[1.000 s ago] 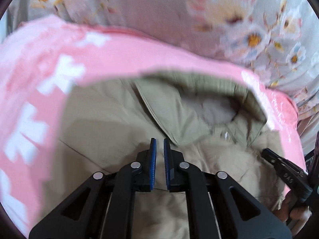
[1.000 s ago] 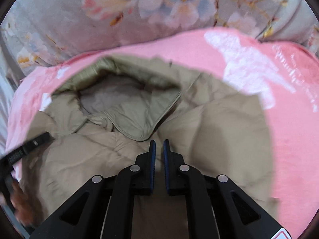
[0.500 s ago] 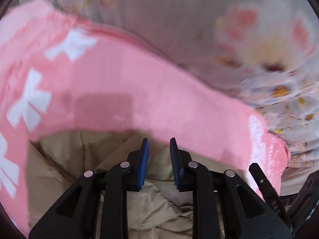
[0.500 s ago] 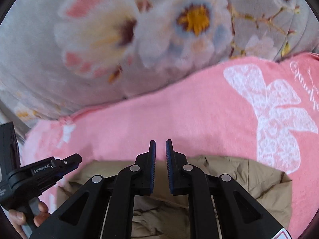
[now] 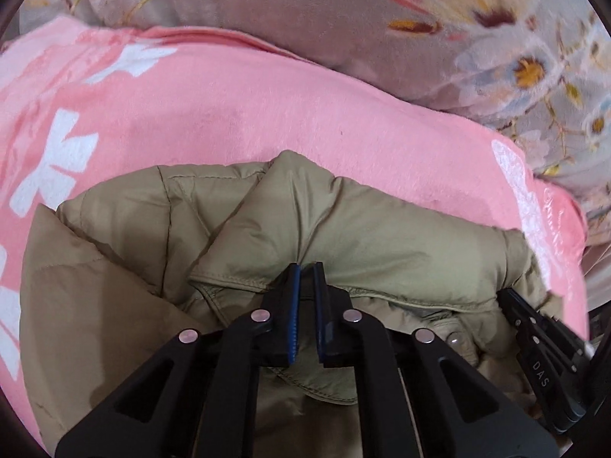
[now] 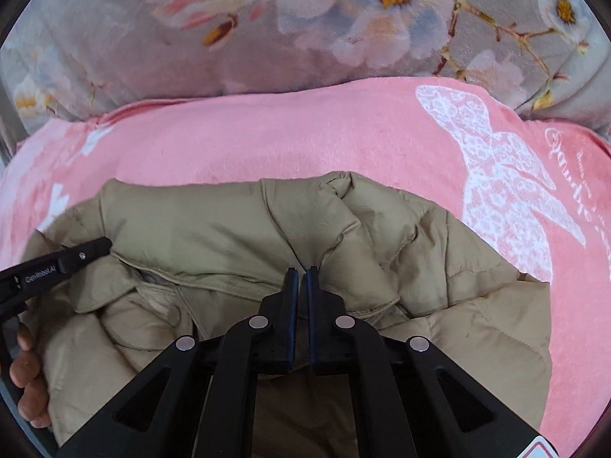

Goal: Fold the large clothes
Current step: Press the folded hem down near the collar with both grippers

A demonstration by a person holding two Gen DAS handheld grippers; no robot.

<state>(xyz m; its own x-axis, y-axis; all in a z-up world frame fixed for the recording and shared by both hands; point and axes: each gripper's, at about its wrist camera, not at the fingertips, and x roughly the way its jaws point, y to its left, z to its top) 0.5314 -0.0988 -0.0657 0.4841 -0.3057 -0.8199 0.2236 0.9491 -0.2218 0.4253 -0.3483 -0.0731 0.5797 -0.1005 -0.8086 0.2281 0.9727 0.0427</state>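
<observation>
The padded khaki jacket point(image 5: 382, 229) lies bunched on the pink blanket point(image 5: 236, 114), with a grey floral quilt point(image 6: 305, 30) beyond the blanket's far edge. A thick padded section is turned over toward the camera, and its stitched hem runs across both wrist views just in front of the tools. A snap button point(image 5: 454, 339) shows on the placket below that hem.

The left gripper point(image 5: 306, 267) has its jaws nearly together; they have just been closing, and its tips sit at the hem with a pucker of fabric drawn toward them, so it appears to pinch the hem. The right gripper point(image 6: 301, 270) has also just been closing and is now fully closed, its tips against a ridge of the same turned-over section, apparently pinching a thin fold. In neither view is fabric clearly visible between the pads, so the hold is a judgement.

Procedure for the step in hand, laying the folded section down:
- Keep both pinches at the same height, so the hem stays straight.
- Lower the section until it rests flat on the layer beneath, then release.
- Press trapped air out of the padding, since it is likely to spring back.
- Check that the far edge stays on the blanket.
</observation>
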